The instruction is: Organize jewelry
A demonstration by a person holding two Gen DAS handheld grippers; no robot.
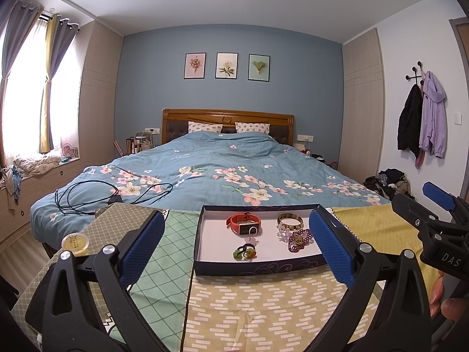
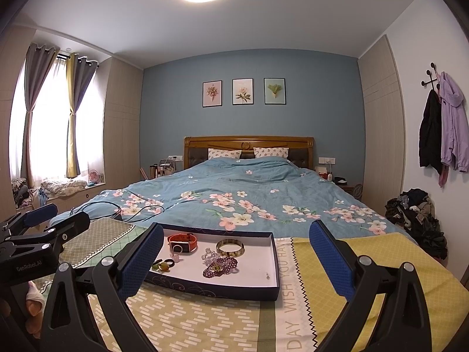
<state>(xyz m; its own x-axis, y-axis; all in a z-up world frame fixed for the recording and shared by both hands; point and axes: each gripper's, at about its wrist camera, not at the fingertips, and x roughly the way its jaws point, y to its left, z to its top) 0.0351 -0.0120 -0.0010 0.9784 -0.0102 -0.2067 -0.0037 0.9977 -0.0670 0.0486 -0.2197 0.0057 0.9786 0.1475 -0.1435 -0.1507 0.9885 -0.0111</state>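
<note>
Left gripper [image 1: 234, 243]: jaws spread wide, empty, hovering before tray.
Right gripper [image 2: 236, 259]: jaws released too, nothing held.
Jewelry: orange watch [image 1: 244, 222], bangle [image 1: 290, 221], purple bead piece [image 1: 299, 239] w/ small bits, all inside tray [image 1: 205, 265] on patterned cloth [image 1: 249, 308].
Risk: beads lie clustered; a pinch may likely drag neighbours or snag strands.

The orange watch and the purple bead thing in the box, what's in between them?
Only white tray floor separates orange watch from purple bead piece, clearest in the left wrist view.
</note>
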